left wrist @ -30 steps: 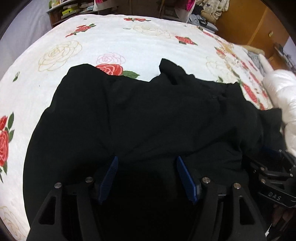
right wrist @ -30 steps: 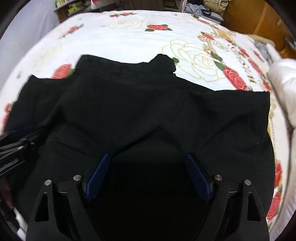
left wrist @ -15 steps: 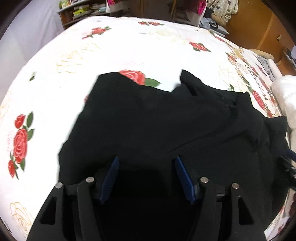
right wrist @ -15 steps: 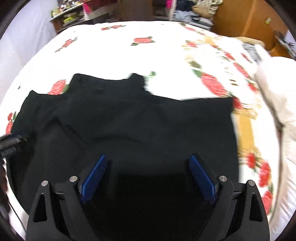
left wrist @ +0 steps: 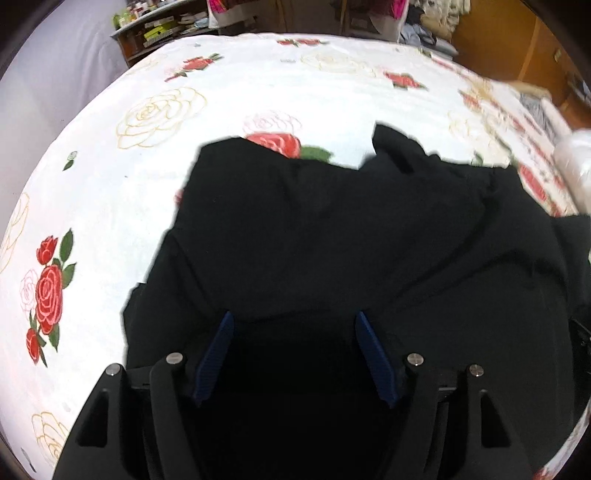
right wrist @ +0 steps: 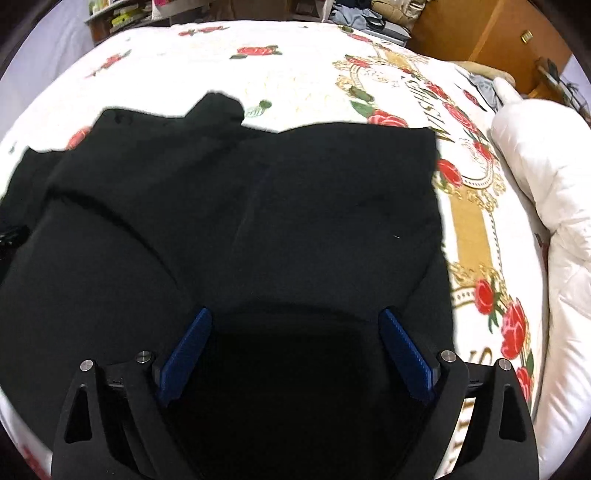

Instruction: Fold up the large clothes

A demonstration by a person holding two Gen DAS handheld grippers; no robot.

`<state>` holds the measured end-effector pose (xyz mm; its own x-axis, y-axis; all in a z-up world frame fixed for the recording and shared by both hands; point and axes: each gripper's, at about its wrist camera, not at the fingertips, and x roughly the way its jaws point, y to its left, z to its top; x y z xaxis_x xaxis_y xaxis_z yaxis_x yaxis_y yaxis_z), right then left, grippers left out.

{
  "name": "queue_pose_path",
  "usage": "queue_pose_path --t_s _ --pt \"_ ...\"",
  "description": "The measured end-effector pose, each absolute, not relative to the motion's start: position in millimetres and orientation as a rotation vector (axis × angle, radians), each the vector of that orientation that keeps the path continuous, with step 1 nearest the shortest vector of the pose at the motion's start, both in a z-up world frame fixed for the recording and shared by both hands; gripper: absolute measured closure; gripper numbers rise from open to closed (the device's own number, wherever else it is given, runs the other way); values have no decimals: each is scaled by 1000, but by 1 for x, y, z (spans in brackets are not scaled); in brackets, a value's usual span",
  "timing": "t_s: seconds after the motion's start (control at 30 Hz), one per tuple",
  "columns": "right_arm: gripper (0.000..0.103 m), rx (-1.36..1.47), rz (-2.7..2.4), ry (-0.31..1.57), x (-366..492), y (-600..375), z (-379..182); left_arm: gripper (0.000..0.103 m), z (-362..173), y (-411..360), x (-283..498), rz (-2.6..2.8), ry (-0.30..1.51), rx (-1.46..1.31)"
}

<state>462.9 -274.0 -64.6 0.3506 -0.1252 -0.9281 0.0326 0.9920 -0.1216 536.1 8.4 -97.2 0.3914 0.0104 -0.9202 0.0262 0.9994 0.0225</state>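
Surface: white rose-printed bedspread (left wrist: pixel 229 92) is filling the frame's upper half.
Garment: black fabric garment (left wrist: pixel 351 229) is lying mid-frame, stretching left-right, directly ahead of both tools.
Fingers: left gripper (left wrist: pixel 293 325) and right gripper (right wrist: pixel 297 321) are gaping wide, gripping nothing.

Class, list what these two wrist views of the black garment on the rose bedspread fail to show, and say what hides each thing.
- Near hem of the black garment: both views, lost in shadow between the fingers.
- Whether the left gripper or right gripper pinches cloth: black on black, cannot tell.
- Garment type: folds hide its outline.
- Bedspread lettering: right view, partly covered and blurred.
- Shelf items: left view, too small.
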Motion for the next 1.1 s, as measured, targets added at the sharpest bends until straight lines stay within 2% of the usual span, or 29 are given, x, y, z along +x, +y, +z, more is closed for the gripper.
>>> queue_pose_path --t_s 0.13,0.3,0.5,0.63,0.73,0.8,0.87,0.93,1.0,1.1 --pt "11 -41 -98 1139 430 -295 -33 32 -92 18 531 -31 1148 69" --pt "9 -75 -100 1208 419 -302 -70 30 -90 9 522 -57 1131 120" --pt "9 -97 -83 1165 407 -310 -43 23 -70 30 505 -141 1121 98" --pt "9 -7 -66 1168 393 -338 -36 10 -66 50 499 -136 1136 109" --pt "9 35 -43 1210 390 -354 -40 10 -75 73 496 -141 1207 64" --pt "9 173 -9 1237 385 -369 -46 9 -87 90 495 -123 1266 19" --pt "9 266 6 1246 384 -382 -53 3 -97 102 495 -136 1296 -34" --pt "8 304 46 1269 384 -383 -62 0 -101 101 494 -144 1279 -35" --pt "2 328 74 1298 388 -385 -76 0 -108 95 495 -188 1305 -72" --pt "1 422 121 1307 395 -387 -94 0 -119 78 495 -253 1335 -43"
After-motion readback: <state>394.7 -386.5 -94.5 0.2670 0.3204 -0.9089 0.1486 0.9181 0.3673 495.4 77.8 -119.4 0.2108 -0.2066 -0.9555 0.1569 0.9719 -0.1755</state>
